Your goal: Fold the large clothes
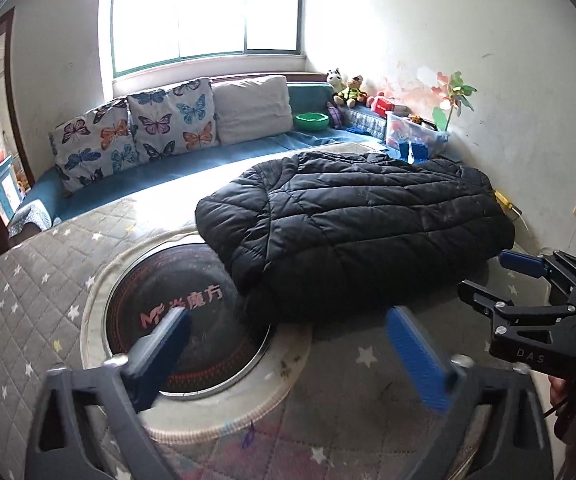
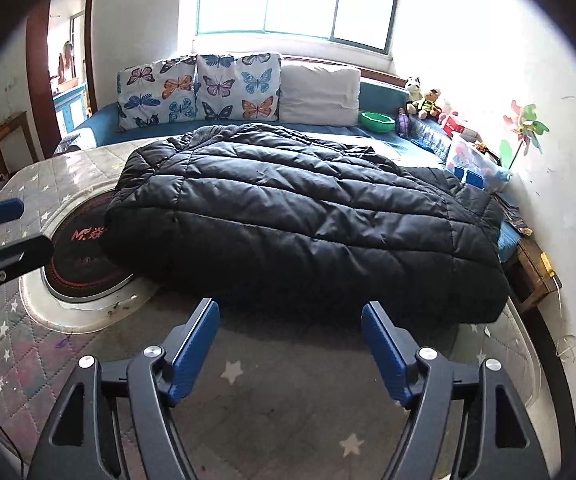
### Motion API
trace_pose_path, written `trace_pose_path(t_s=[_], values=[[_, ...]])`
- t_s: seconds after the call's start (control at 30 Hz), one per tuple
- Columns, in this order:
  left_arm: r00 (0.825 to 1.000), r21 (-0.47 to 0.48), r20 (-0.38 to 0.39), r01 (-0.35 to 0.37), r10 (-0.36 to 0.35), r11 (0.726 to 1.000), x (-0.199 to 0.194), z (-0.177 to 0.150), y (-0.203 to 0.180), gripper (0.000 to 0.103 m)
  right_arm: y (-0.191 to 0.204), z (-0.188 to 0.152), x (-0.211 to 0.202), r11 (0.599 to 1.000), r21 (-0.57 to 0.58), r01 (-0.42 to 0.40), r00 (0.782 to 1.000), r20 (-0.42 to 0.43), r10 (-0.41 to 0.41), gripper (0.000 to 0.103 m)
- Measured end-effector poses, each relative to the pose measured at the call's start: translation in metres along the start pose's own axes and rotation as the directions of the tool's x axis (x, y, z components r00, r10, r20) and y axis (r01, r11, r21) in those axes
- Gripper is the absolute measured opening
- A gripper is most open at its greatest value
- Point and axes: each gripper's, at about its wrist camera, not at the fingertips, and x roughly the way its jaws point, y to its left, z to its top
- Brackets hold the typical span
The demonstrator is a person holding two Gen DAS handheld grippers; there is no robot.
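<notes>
While both claws — left claw [image 1: 288,344], right claw [image 2: 290,338] — gape empty, the folded black jacket [image 2: 304,220] lies near the bench's [image 2: 288,400] far edge.

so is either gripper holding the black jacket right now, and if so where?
Nothing is held. The left gripper and right gripper are both open, short of the near edge of the folded black puffer jacket.

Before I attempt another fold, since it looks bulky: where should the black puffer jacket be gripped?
Grip the black puffer jacket along its thick near edge, coming in low from the front. That rounded folded edge faces both open grippers and bulges above the quilted table cover, so the fingers can straddle it.
</notes>
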Motion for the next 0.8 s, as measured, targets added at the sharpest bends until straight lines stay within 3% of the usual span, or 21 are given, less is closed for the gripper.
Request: trace_pose_path(t_s=[0.4,0.8], values=[[0.999,-0.019,0.002,-0.042,0.042,0.999,-0.026,-0.027,0.003,0.103,-0.008,-0.022,-0.023,0.997,0.076,0.032,0.999,0.033,-0.035,0.081],[0.998,-0.007,-0.041,-0.058,0.058,0.998,-0.020,-0.040,-0.001,0.103,-0.026,-0.030,-0.036,0.988,0.151,0.028,0.998,0.047,-0.036,0.082]])
